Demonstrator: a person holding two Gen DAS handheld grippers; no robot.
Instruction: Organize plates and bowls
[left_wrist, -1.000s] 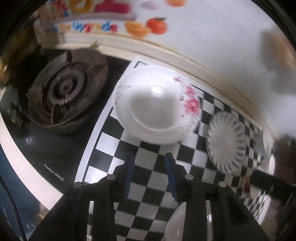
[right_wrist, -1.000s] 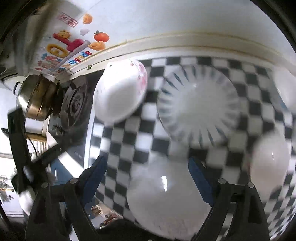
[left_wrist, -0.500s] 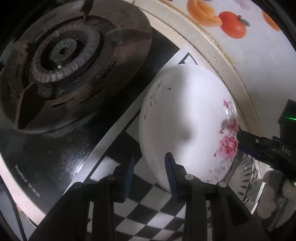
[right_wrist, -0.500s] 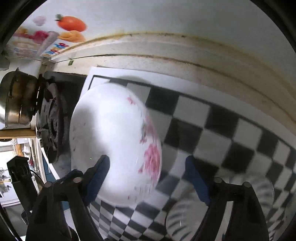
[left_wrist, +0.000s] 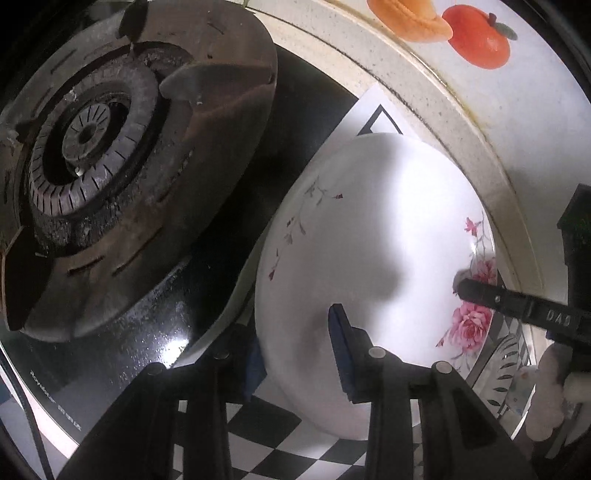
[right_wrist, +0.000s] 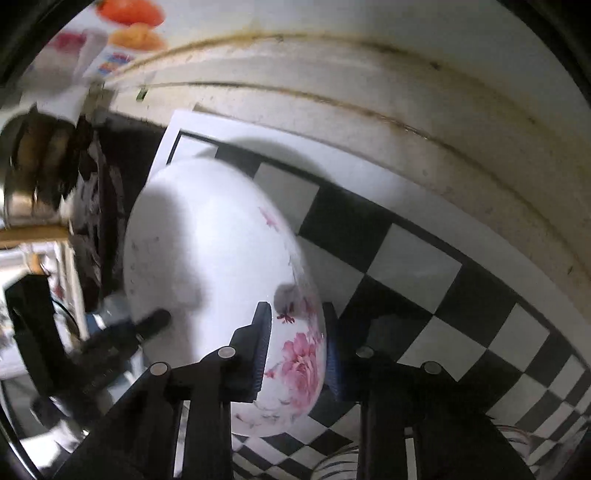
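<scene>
A white bowl with pink roses (left_wrist: 369, 258) sits on the black-and-white checkered mat (left_wrist: 280, 443) near its back left corner. My left gripper (left_wrist: 295, 354) straddles the bowl's near left rim, one finger inside and one outside, jaws a little apart. My right gripper (right_wrist: 295, 343) straddles the opposite rim by the rose print (right_wrist: 299, 365), pads close against the wall. The bowl (right_wrist: 214, 266) looks tilted in the right wrist view. A striped plate (left_wrist: 506, 365) peeks out behind the bowl.
A gas stove burner (left_wrist: 110, 177) on a black glass hob lies left of the mat. A cream counter ledge (right_wrist: 369, 122) and a wall with fruit stickers (left_wrist: 476, 37) run behind. A metal pot (right_wrist: 26, 177) stands at the far left.
Both grippers have moved in onto the rose bowl from opposite sides. The right gripper has narrowed around the rim by the roses; the left finger now reaches inside the bowl.
</scene>
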